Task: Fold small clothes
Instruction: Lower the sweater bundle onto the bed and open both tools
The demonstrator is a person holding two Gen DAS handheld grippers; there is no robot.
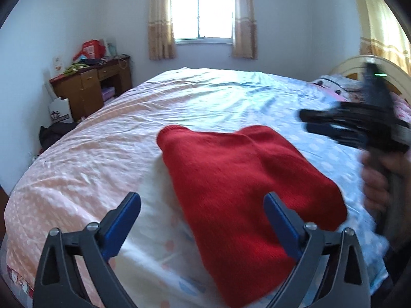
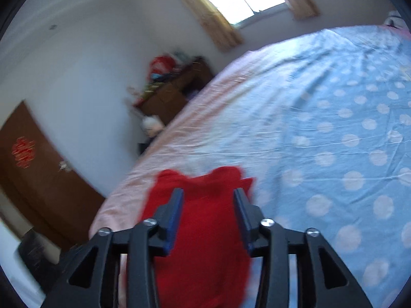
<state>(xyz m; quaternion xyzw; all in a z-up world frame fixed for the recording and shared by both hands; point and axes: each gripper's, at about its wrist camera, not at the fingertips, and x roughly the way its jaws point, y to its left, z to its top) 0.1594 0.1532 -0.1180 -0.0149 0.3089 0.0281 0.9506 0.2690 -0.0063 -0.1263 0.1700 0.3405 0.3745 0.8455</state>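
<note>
A red knitted garment point(image 1: 239, 179) lies folded on the bed, its two rounded ends pointing away from me. My left gripper point(image 1: 203, 200) hovers over its near part with the blue pads spread wide, nothing pressed between them. My right gripper point(image 1: 307, 122) appears blurred at the right in the left wrist view, above the sheet and off the garment, held by a hand point(image 1: 377, 187). In the right wrist view my right gripper point(image 2: 208, 192) is open. The red garment point(image 2: 205, 231) shows beyond and between its fingers, and the pads do not press on it.
The bed sheet point(image 1: 102, 154) is pink on the left and blue with white dots on the right. A cluttered wooden desk point(image 1: 90, 87) stands by the far left wall. A pillow and headboard point(image 1: 344, 69) are at the right. A brown door point(image 2: 38, 179) is left of the bed.
</note>
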